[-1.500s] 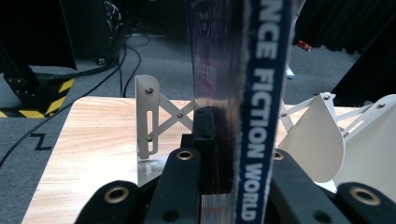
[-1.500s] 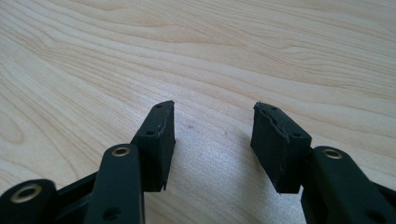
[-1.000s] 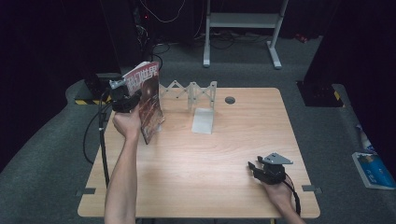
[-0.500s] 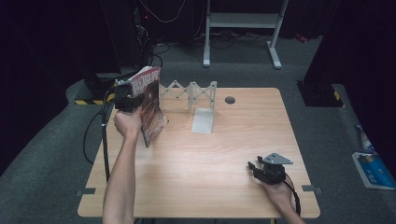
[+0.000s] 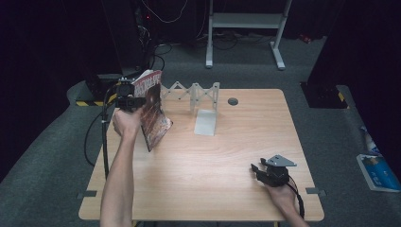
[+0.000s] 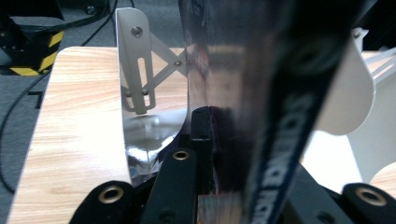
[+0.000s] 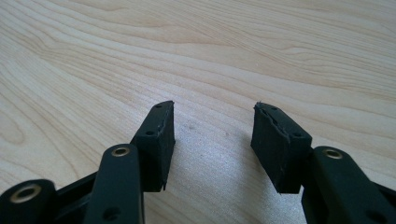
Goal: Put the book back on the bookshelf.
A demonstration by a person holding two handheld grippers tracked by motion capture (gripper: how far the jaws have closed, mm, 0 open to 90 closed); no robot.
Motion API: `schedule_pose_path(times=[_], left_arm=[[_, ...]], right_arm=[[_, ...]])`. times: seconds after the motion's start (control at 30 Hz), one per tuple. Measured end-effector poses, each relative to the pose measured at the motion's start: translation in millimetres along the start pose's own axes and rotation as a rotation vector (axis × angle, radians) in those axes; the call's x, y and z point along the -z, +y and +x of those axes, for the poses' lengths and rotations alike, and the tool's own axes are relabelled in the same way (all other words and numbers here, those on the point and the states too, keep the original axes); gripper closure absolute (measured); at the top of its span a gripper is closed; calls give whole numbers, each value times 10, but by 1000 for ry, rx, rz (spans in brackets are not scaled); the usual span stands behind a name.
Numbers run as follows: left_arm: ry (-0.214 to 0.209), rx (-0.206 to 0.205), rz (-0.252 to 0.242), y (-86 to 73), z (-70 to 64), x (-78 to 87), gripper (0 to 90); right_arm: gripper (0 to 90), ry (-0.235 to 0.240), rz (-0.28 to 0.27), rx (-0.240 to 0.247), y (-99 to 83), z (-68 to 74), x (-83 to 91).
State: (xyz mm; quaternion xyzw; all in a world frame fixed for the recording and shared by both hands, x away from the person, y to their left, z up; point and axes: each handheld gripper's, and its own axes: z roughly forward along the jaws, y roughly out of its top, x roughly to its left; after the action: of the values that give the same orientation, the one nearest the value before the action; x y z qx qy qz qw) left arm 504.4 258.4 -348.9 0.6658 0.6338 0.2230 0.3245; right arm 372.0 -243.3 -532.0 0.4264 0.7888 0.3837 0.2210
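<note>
My left tool [image 5: 126, 97] clamps the magazine [image 5: 152, 109] upright, just left of the white rack [image 5: 196, 92]. I should keep it vertical to slot between dividers. My right tool [image 7: 212, 135] rests wide open.

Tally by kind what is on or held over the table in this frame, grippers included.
Magazines: 1, the magazine clamped in the left gripper
White expanding file racks: 1, the rack at the table's far edge
Grippers: 2, the left one and the right gripper, open, low over the table
Total: 4
</note>
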Motion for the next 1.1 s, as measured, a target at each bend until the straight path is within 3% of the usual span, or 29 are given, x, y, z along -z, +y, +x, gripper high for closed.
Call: schedule_pose_path(times=[0.3,0.47,1.1], left_arm=[[-20,19,89,56,30,7,813],[-8,-2,104,73,24,23,831],[-20,-10,-49,21,-7,123,838]], right_arm=[[490,1,0,0,0,-1,0],[491,2,1,1,1,-2,0],[493,2,1,1,0,0,2]])
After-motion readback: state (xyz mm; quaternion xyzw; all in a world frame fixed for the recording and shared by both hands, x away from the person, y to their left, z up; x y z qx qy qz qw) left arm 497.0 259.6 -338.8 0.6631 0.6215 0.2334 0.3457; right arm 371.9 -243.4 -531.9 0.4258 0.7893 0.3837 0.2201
